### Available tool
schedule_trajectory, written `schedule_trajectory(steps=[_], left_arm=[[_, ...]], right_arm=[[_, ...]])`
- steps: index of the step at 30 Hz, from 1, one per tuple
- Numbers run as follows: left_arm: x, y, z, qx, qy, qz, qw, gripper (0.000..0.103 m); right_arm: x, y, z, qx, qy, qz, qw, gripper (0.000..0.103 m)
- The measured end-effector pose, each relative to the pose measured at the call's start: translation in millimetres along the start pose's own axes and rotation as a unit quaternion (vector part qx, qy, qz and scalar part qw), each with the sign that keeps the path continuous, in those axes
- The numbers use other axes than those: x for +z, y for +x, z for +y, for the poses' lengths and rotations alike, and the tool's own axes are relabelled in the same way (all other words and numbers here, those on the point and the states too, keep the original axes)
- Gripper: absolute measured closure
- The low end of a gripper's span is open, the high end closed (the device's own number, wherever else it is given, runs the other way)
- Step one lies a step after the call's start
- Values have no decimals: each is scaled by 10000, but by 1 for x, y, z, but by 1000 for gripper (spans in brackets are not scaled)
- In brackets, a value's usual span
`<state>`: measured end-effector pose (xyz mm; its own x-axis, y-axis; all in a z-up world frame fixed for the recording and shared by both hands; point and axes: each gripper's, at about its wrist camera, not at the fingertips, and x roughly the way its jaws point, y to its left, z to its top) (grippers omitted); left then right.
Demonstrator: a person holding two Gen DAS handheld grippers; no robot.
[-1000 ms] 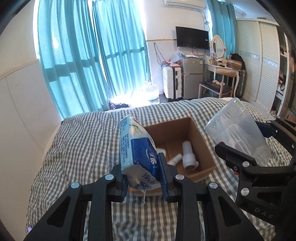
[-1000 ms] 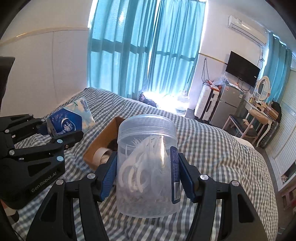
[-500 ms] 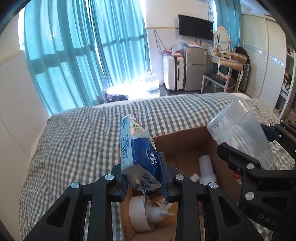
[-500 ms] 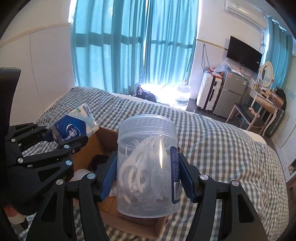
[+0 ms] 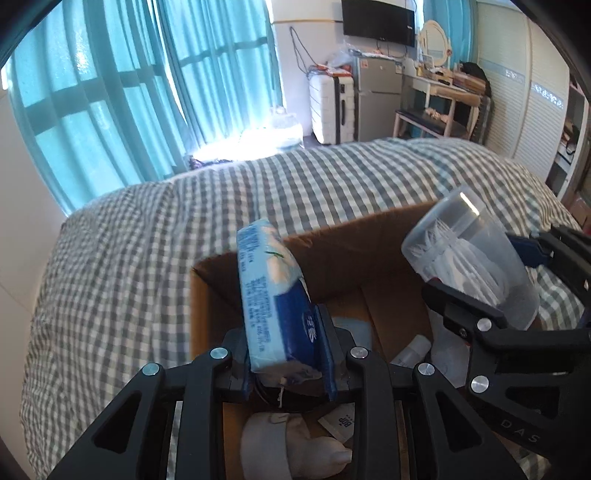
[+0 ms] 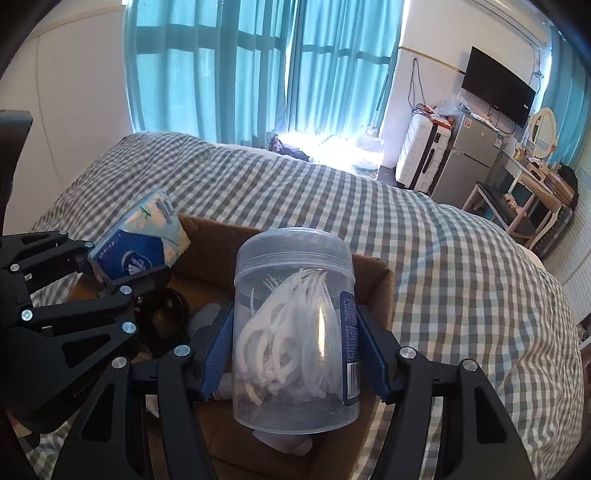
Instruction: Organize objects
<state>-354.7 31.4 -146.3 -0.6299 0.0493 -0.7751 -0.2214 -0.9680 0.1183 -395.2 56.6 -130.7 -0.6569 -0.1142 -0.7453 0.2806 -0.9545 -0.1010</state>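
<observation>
An open cardboard box (image 5: pixel 351 243) (image 6: pixel 376 275) lies on the grey checked bed. My left gripper (image 5: pixel 286 350) (image 6: pixel 127 269) is shut on a blue and white tissue pack (image 5: pixel 273 295) (image 6: pixel 140 236), held over the box's left side. Over the right side, my right gripper (image 6: pixel 293 354) (image 5: pixel 517 280) is shut on a clear plastic jar (image 6: pixel 295 332) (image 5: pixel 472 258) full of white floss picks. Inside the box lie a white bottle (image 5: pixel 295 448), a small sachet (image 5: pixel 340 422), a small white tube (image 5: pixel 412 350) and a dark round object (image 6: pixel 166 317).
The checked bedspread (image 5: pixel 122 258) spreads all around the box. Teal curtains (image 5: pixel 147 92) hang behind the bed. A white suitcase (image 5: pixel 328 107), a small fridge (image 5: pixel 376 99), a dressing table (image 5: pixel 450 96) and a wall TV (image 5: pixel 376 16) stand far back.
Both grippers have come forward and down with their loads. They now hang over the open box, which was ahead of them before. More of the box's contents show.
</observation>
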Motion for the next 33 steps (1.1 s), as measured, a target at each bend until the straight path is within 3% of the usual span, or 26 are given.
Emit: schedule_trajectory(steps=[9, 10, 12, 14, 15, 19, 24, 29, 33], left_arm=[[-17, -1, -6, -263, 6, 212, 9994, 72], [-18, -4, -6, -274, 10, 216, 9994, 68], [-21, -12, -7, -237, 41, 179, 9995, 50], [-24, -24, -6, -183, 44, 83, 9998, 24], [-25, -32, -6, -176, 42, 19, 9998, 22], [-20, -63, -4, -105, 84, -142, 9998, 18], [-7, -124, 3, 122, -54, -681, 9976, 10], [9, -195, 12, 344, -325, -1330, 9900, 3], [11, -250, 17, 551, -543, -1928, 9782, 1]], right_arm=[[-8, -9, -2, 128, 202, 19, 9997, 41], [-9, -12, -3, 127, 246, 24, 9996, 41], [-8, -21, -4, 103, 277, -34, 9996, 41], [-6, -35, -6, 93, 368, -143, 9992, 32], [-5, -40, -7, 89, 408, -174, 9990, 24], [2, -75, -17, 55, 662, -371, 9971, 18], [10, -125, -32, -17, 978, -755, 9923, 4], [10, -199, -42, -180, 1310, -1439, 9807, 2], [9, -261, -45, -275, 1378, -2137, 9667, 1]])
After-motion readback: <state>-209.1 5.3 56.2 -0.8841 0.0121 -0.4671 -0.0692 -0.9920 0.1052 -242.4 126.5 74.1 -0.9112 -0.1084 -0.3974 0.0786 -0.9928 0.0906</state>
